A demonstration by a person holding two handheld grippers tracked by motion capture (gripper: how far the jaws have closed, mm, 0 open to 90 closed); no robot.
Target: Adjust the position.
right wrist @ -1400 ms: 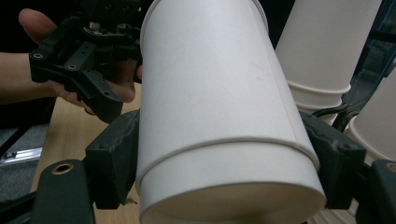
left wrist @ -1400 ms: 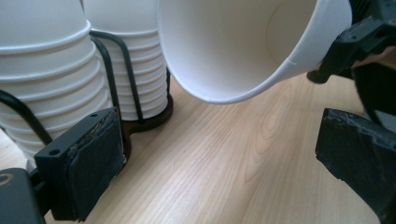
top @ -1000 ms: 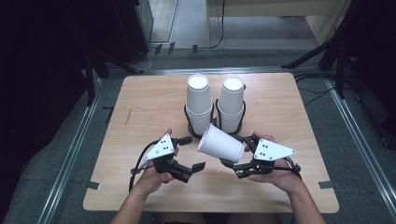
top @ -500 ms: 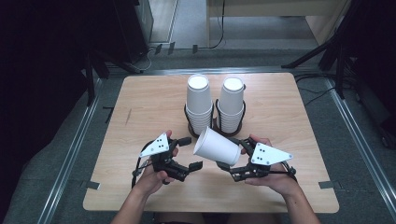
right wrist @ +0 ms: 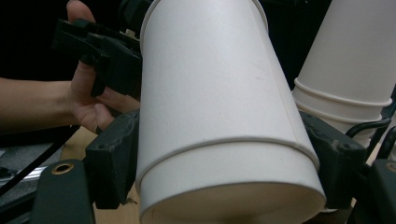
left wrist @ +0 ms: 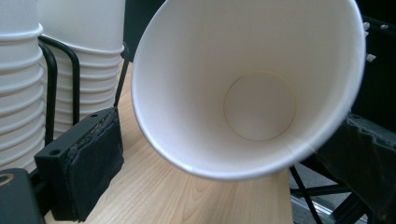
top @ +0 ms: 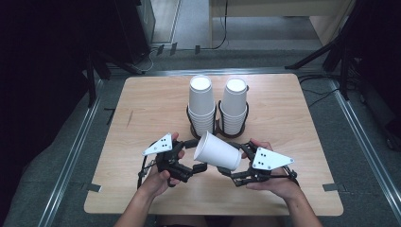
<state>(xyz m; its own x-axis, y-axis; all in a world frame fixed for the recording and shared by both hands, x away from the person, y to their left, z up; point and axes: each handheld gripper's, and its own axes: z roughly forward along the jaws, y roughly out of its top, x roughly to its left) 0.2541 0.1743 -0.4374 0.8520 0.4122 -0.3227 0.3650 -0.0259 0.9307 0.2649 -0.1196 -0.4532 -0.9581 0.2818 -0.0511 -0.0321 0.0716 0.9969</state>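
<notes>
Right tool (top: 234, 163) pinches the base end of a paper cup (top: 217, 151), held tilted above the worktop (top: 142, 109) in front of the two cup stacks (top: 202, 105); its mouth faces the spread left tool (top: 195, 153), the nearer one.

No lettering I can read anywhere, no labels, no brands, no numbers, no signs in my views

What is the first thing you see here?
A white paper cup lying sideways in the air near the table's front edge, squeezed at its base by the right gripper, its open mouth facing the left gripper. Behind it stand two tall stacks of cups in black wire holders.
</notes>
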